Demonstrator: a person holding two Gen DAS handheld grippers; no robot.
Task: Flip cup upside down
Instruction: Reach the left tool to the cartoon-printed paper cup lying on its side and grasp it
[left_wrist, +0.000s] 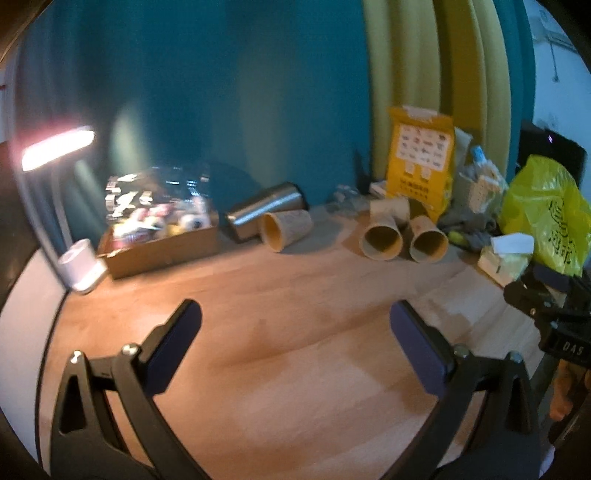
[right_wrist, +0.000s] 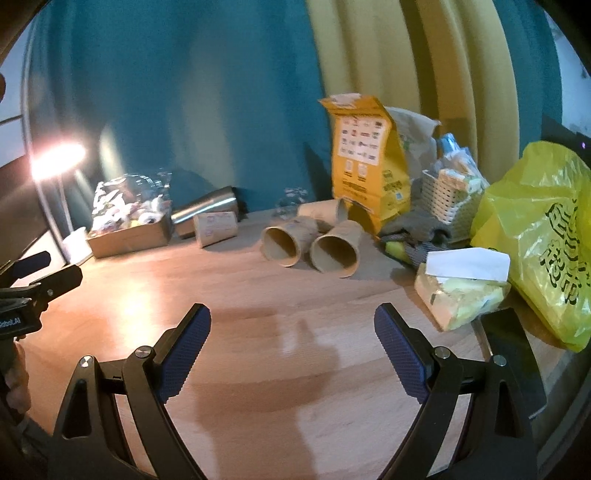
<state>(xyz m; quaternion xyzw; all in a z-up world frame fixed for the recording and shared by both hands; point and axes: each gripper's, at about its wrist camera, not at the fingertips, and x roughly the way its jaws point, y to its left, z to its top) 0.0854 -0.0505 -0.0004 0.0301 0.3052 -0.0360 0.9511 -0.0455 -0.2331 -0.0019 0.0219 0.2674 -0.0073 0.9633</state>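
Note:
Several brown paper cups lie on their sides at the back of the wooden table. In the left wrist view one cup (left_wrist: 284, 229) lies beside a steel tumbler (left_wrist: 264, 212), and two more (left_wrist: 384, 236) (left_wrist: 428, 242) lie mouths toward me. In the right wrist view they show as cups (right_wrist: 216, 228), (right_wrist: 286, 242), (right_wrist: 338, 249), with another (right_wrist: 325, 211) behind. My left gripper (left_wrist: 295, 325) is open and empty above bare table. My right gripper (right_wrist: 291, 328) is open and empty, well short of the cups.
A cardboard box of snacks (left_wrist: 159, 236) and a lit lamp (left_wrist: 55, 147) stand at the left. An orange bag (right_wrist: 365, 162), white basket (right_wrist: 447, 199), yellow plastic bag (right_wrist: 543, 229) and tissue pack (right_wrist: 461, 291) crowd the right. A teal wall (left_wrist: 221, 92) backs the table.

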